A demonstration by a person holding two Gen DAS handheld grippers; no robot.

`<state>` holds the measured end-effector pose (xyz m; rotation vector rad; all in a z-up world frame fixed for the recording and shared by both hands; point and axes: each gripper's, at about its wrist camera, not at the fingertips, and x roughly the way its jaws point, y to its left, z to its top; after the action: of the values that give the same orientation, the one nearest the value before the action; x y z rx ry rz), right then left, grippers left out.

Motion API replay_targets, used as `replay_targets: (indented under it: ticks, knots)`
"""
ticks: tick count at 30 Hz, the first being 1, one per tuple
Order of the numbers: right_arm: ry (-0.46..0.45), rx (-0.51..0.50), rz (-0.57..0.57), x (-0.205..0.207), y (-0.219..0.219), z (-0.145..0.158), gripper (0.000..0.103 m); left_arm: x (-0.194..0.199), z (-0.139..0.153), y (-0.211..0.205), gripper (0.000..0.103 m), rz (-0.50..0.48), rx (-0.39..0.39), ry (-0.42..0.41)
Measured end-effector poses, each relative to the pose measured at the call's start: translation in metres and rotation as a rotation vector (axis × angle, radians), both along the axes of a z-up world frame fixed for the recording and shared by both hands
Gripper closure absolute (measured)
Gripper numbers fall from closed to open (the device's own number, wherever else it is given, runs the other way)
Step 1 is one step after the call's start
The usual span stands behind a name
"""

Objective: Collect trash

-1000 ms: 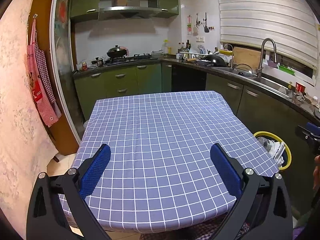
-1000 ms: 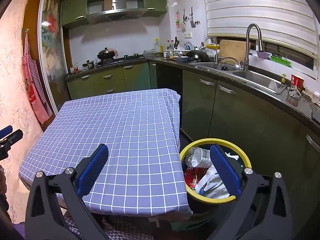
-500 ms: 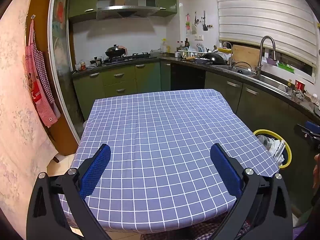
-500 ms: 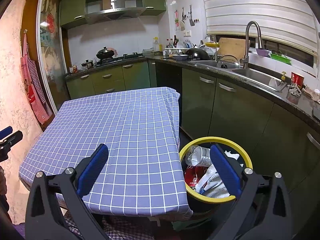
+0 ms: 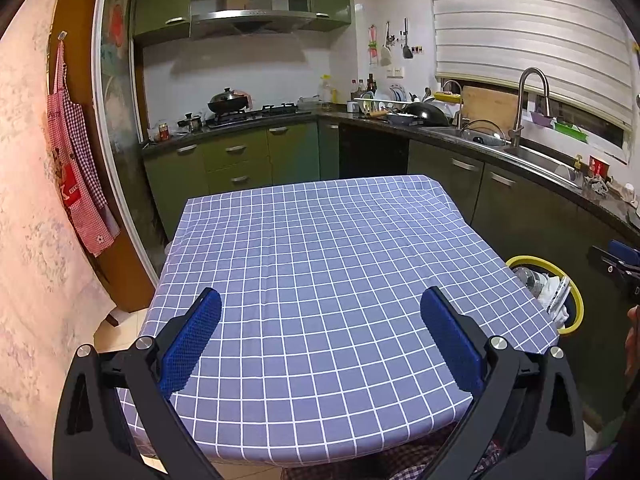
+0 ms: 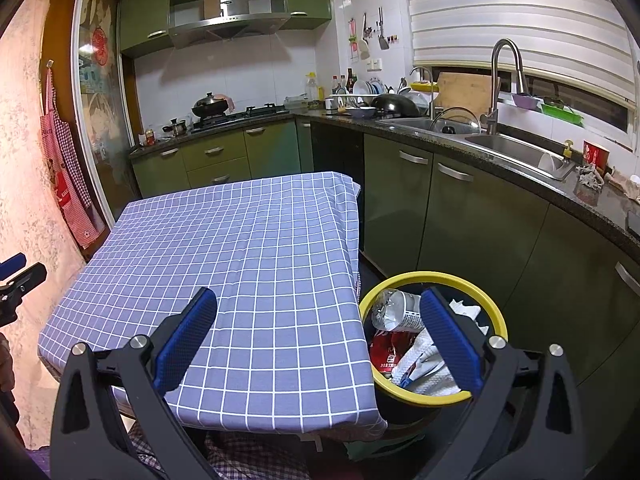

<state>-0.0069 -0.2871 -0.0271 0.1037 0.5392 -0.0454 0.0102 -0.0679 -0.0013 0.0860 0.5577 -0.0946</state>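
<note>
A yellow-rimmed bin [image 6: 496, 312] stands on the floor at the table's right side, holding a crushed clear bottle [image 6: 394, 310], a red can [image 6: 386, 354] and white paper [image 6: 430, 376]. The bin [image 5: 576, 308] shows partly past the table corner in the left wrist view. My left gripper [image 5: 320, 300] is open above the near edge of the blue checked tablecloth [image 5: 320, 256], nothing between its fingers. My right gripper [image 6: 318, 300] is open too, over the table's near right corner, its right finger [image 6: 448, 336] in front of the bin. The tablecloth [image 6: 224, 248] bears no objects.
Green cabinets and a dark counter with sink [image 6: 516, 148] run along the right and back walls. A stove with a wok [image 5: 228, 100] is at the back. A red checked apron [image 5: 76, 176] hangs on the left wall. A narrow aisle separates table and cabinets.
Both views tilt up and draw back very slightly; the table and bin sit a little lower in frame. Both grippers stay open and empty.
</note>
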Motion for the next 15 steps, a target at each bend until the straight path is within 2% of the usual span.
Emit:
replay_targets:
  ticks: [15]
  knots:
    - [0.004, 0.006, -0.002, 0.0022, 0.0003, -0.0032, 0.006, 0.0029, -0.0015, -0.0016, 0.005, -0.004, 0.01, 0.005]
